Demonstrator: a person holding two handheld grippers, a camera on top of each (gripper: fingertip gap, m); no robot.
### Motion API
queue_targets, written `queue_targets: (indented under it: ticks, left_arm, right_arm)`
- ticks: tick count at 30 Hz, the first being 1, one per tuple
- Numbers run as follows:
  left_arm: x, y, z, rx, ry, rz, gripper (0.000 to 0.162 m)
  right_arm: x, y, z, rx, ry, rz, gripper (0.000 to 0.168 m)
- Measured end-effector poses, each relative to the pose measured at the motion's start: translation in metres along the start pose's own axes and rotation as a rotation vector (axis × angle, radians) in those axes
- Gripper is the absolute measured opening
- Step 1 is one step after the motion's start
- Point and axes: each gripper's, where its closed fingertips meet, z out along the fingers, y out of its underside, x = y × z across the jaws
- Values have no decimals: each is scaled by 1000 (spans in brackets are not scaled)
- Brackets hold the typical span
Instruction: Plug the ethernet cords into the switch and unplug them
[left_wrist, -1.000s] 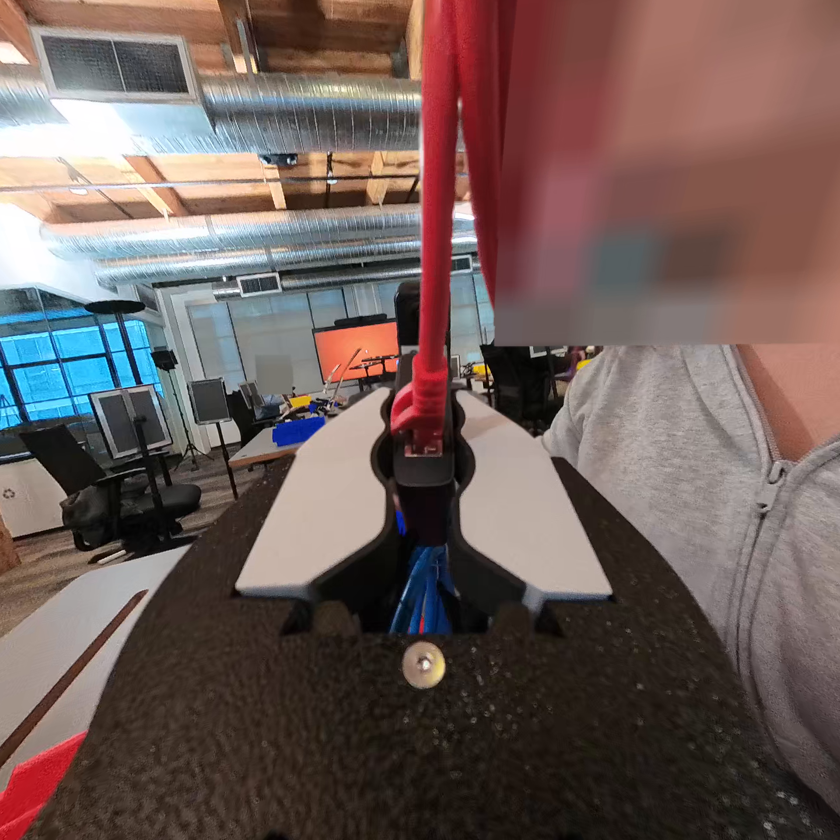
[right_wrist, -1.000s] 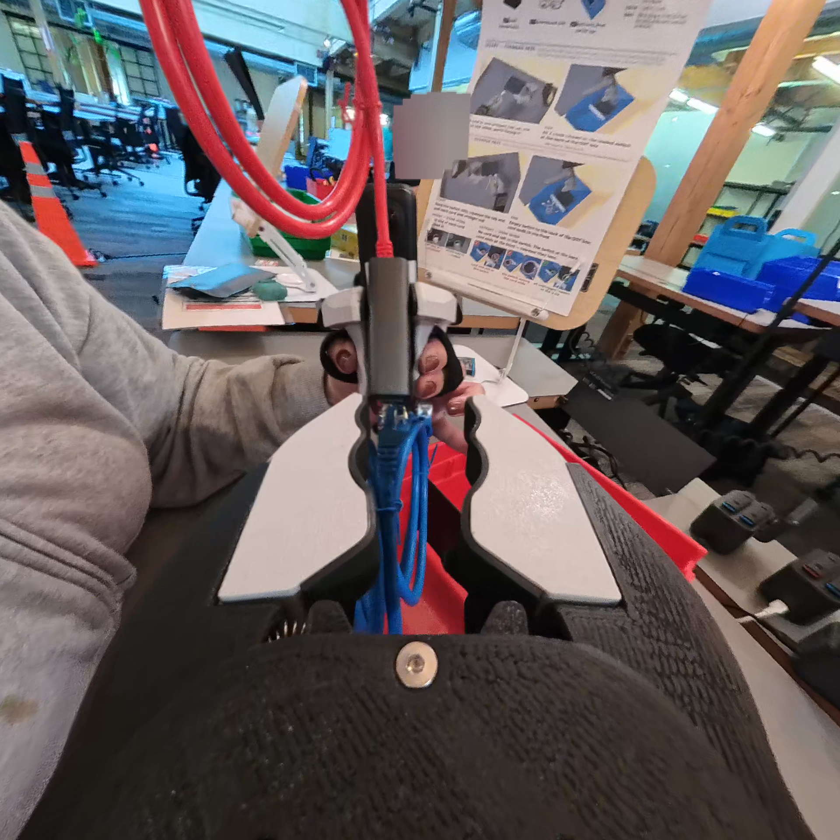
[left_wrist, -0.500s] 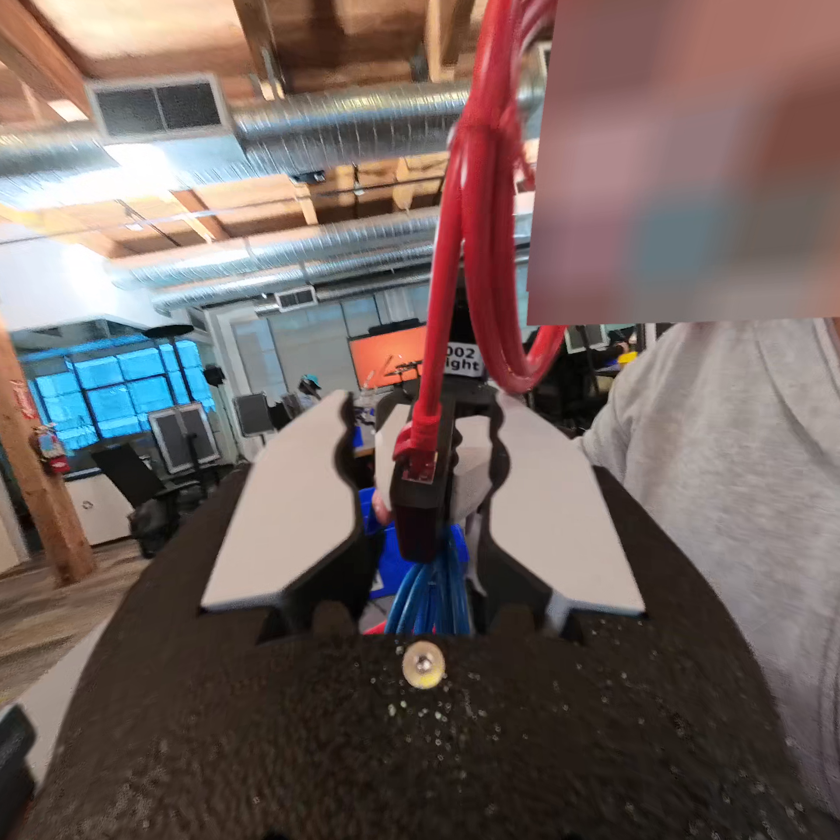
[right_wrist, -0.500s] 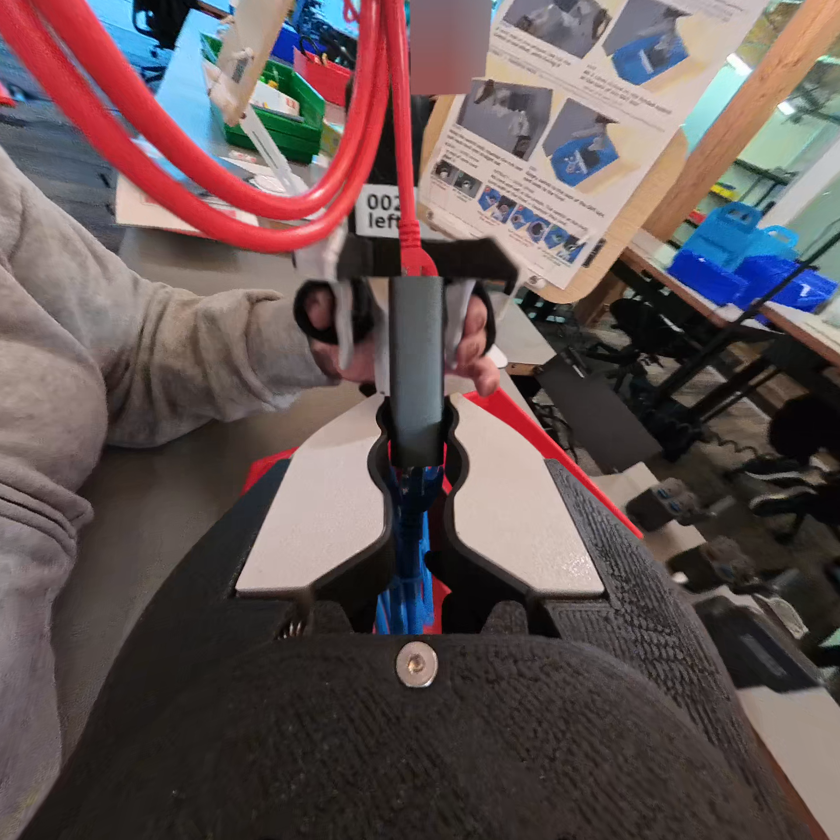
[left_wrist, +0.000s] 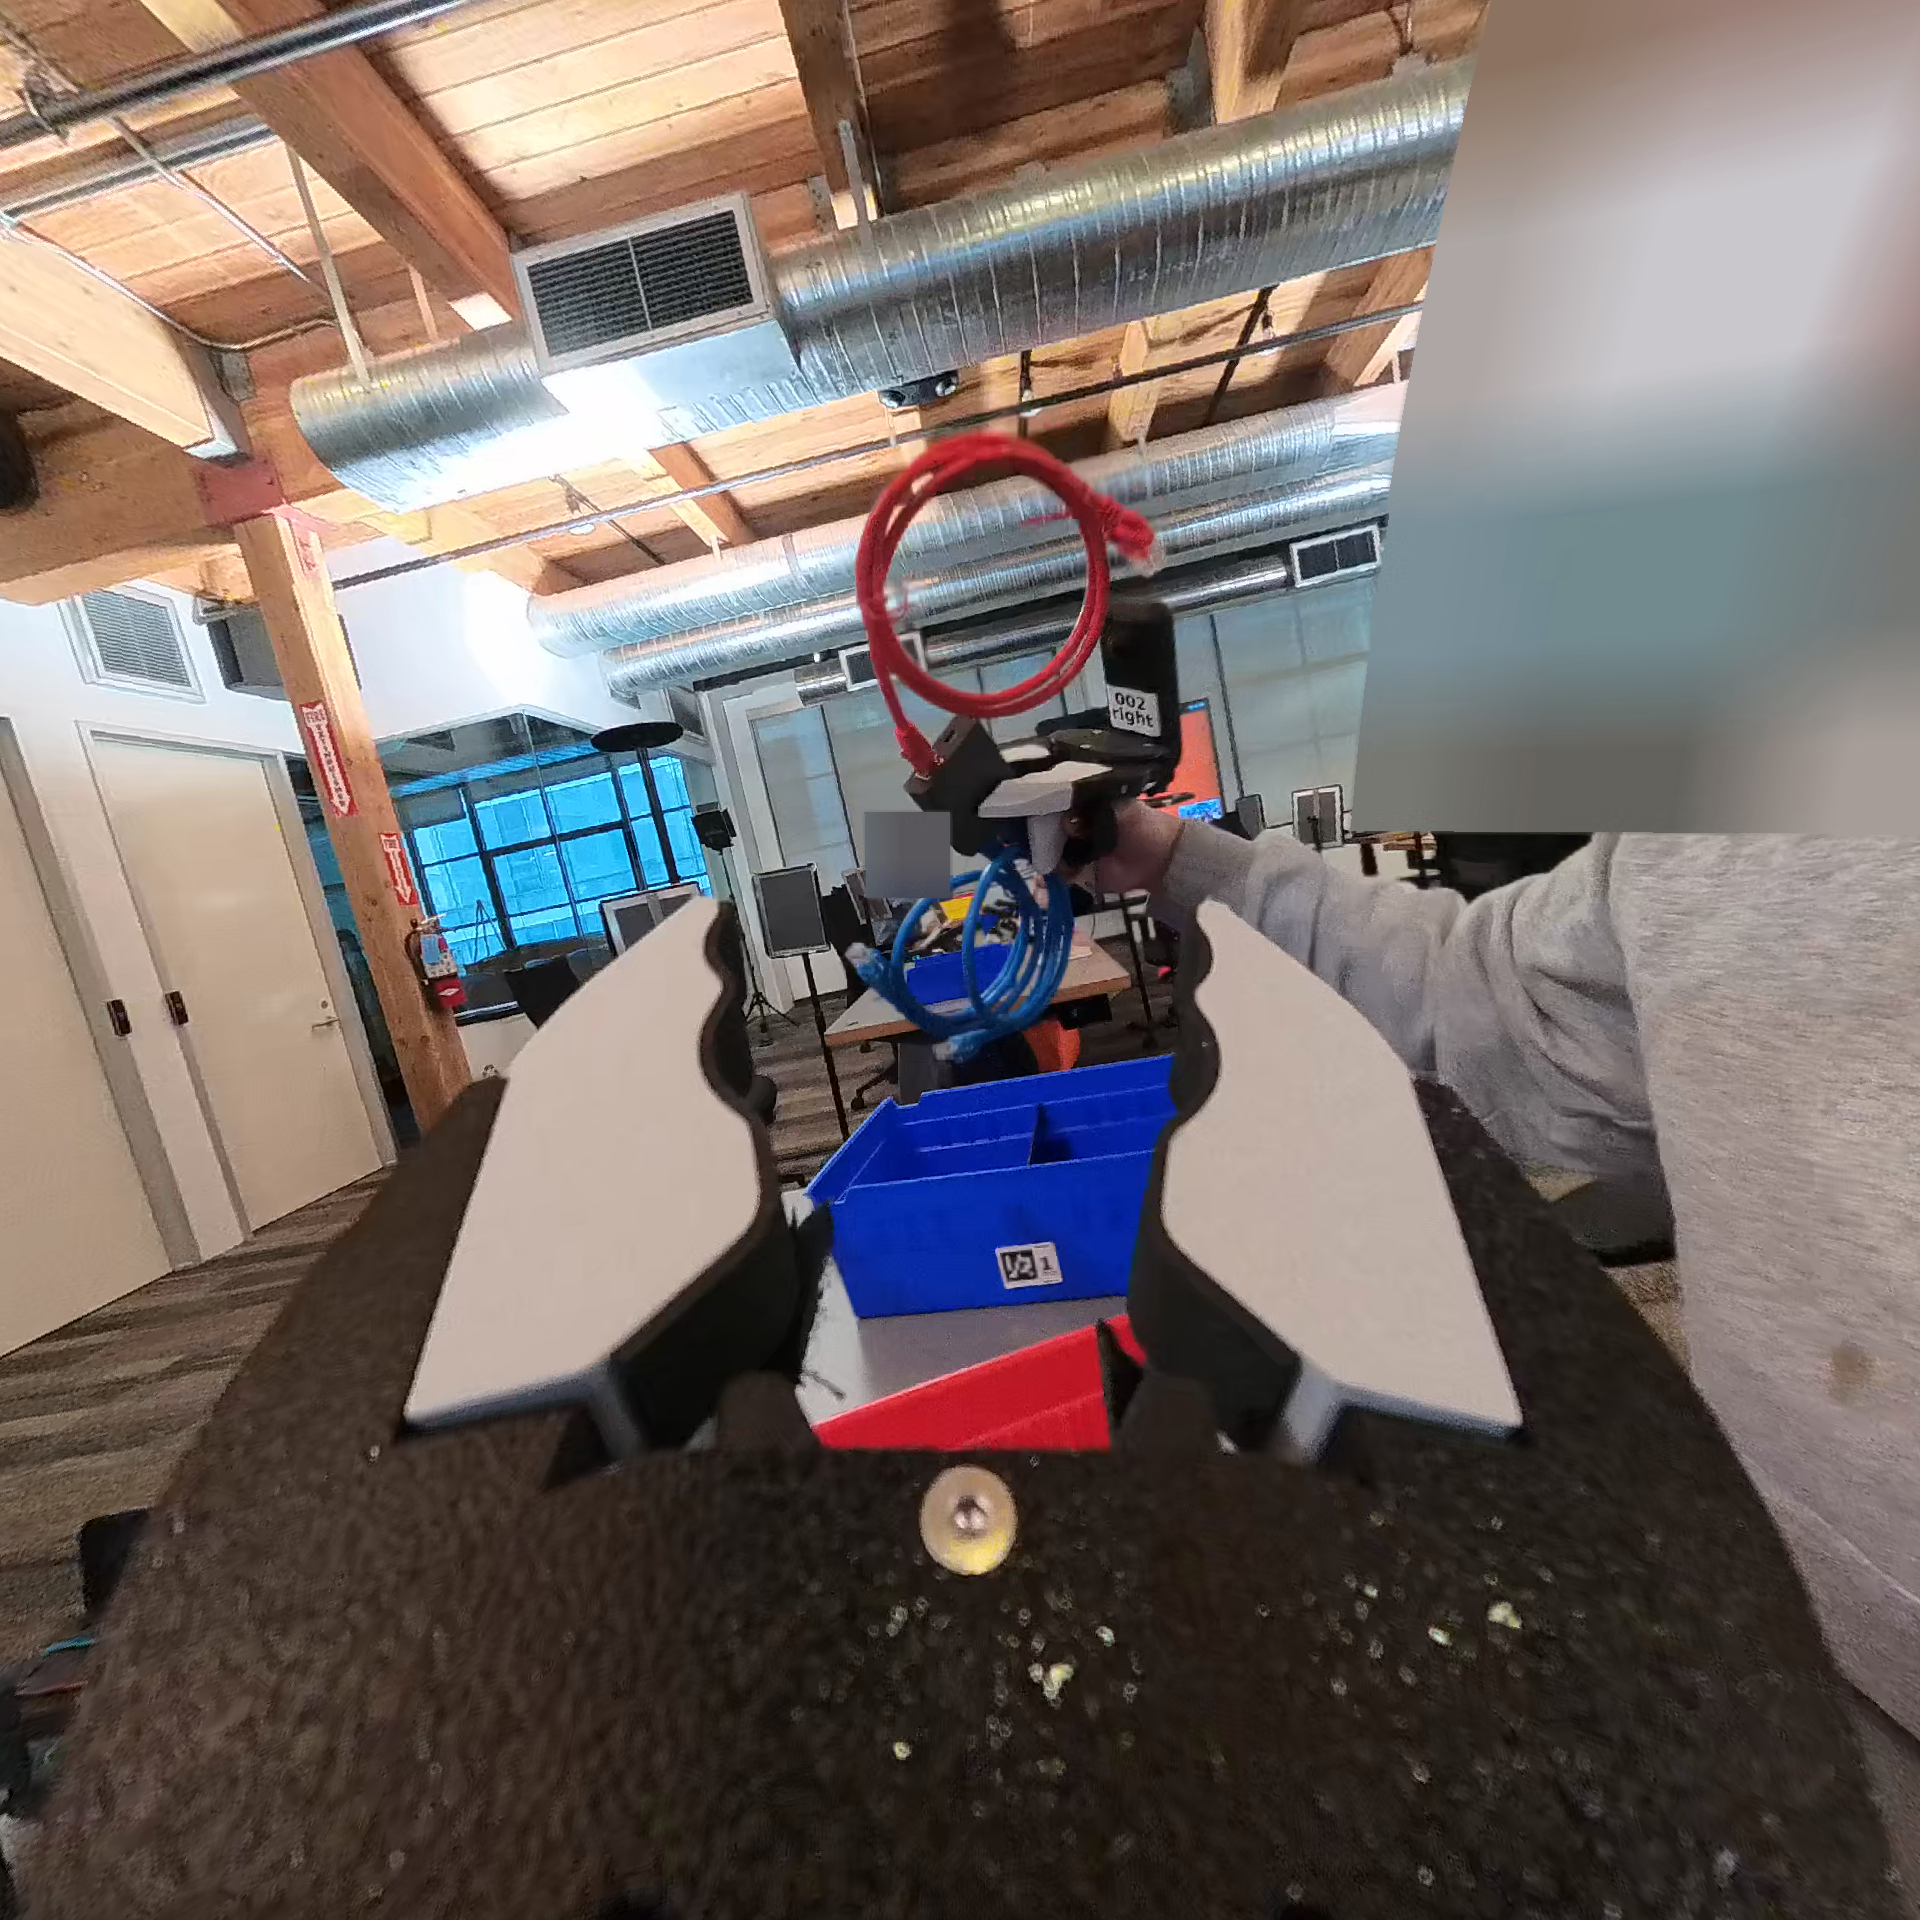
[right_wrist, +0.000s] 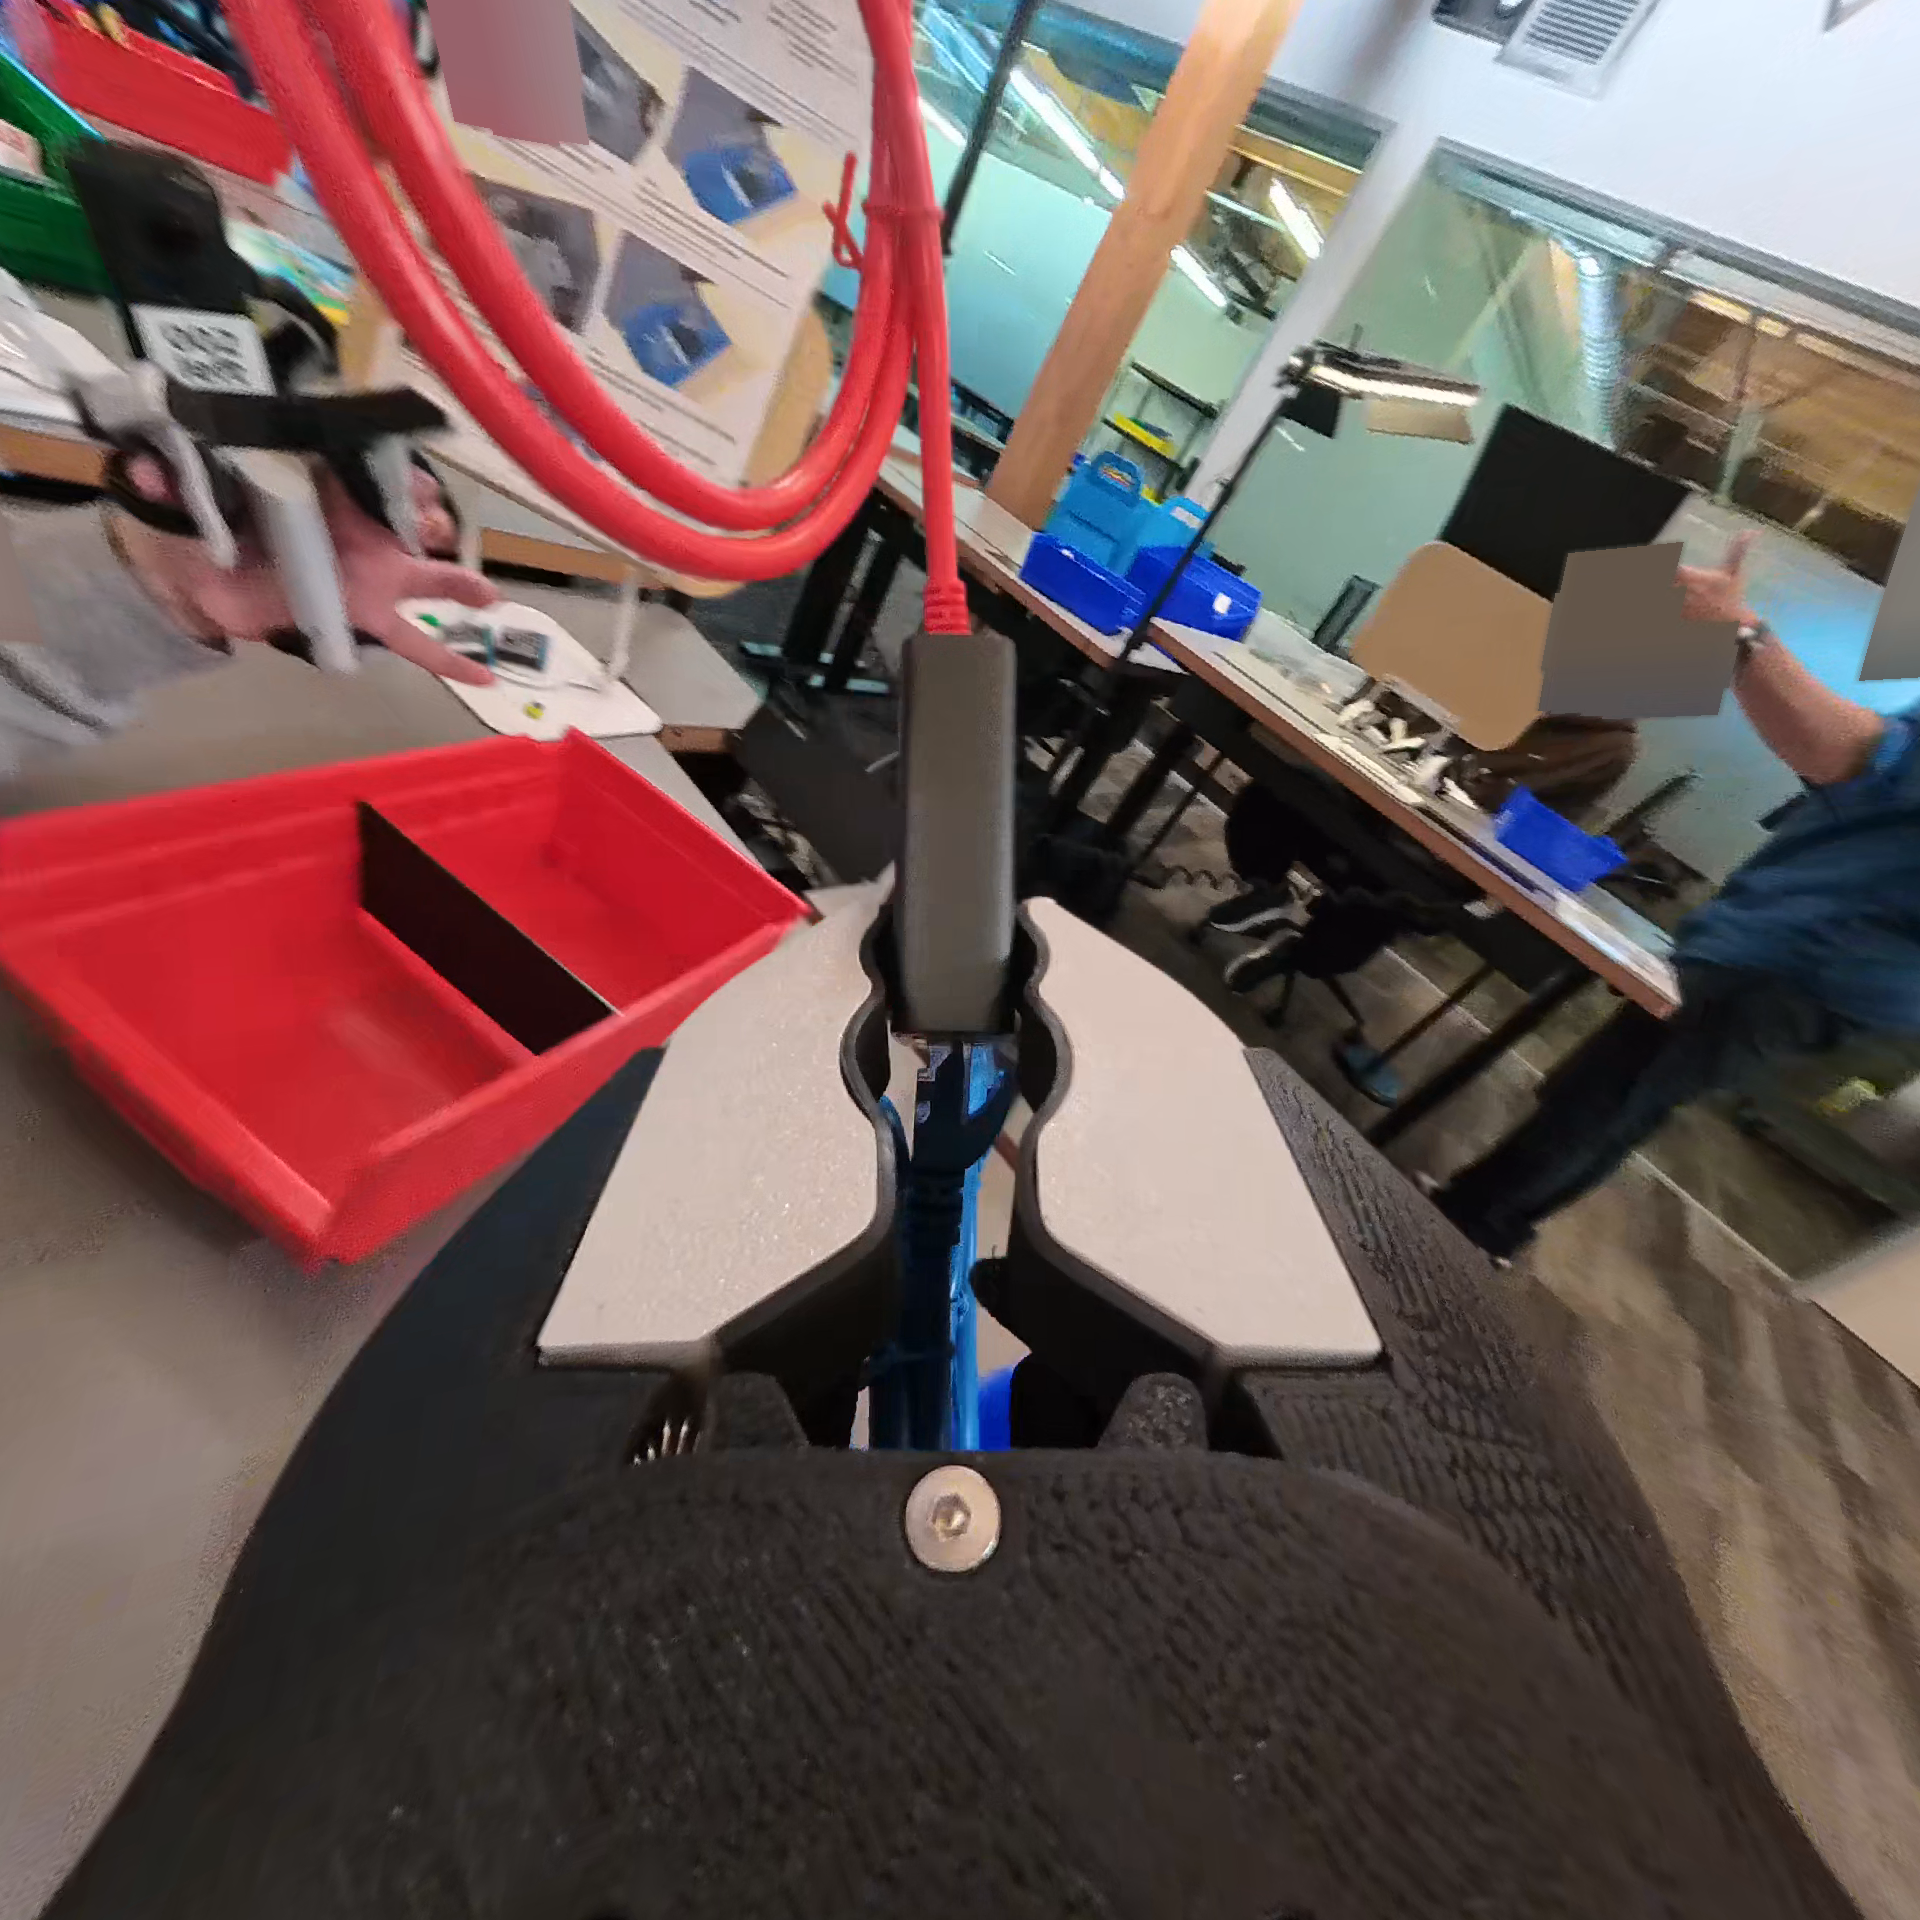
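Black coupler block: centre of the right wrist view, clenched between the fingers of my right gripper; raised in the upper centre of the left wrist view. Red cable: plugged into its far end, coiled above toward the upper left. Blue cable: plugged into its near end, running back between my fingers. Left gripper: fingers released, spread wide, nothing between them. Blue bin: divided, on a grey table, centre of left view. Red bin: black divider, left of right view, same table
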Motion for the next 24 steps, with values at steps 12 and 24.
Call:
queue_targets:
  ticks: [12, 24]
  left_arm:
    - [-18, 21, -3, -61, -63, -17, 74]
    - [-38, 59, 1, -267, -196, 104, 70]
  right_arm:
    - [77, 152, -18, -54, 41, 199, 20]
    - [44, 283, -33, -705, -138, 66, 20]
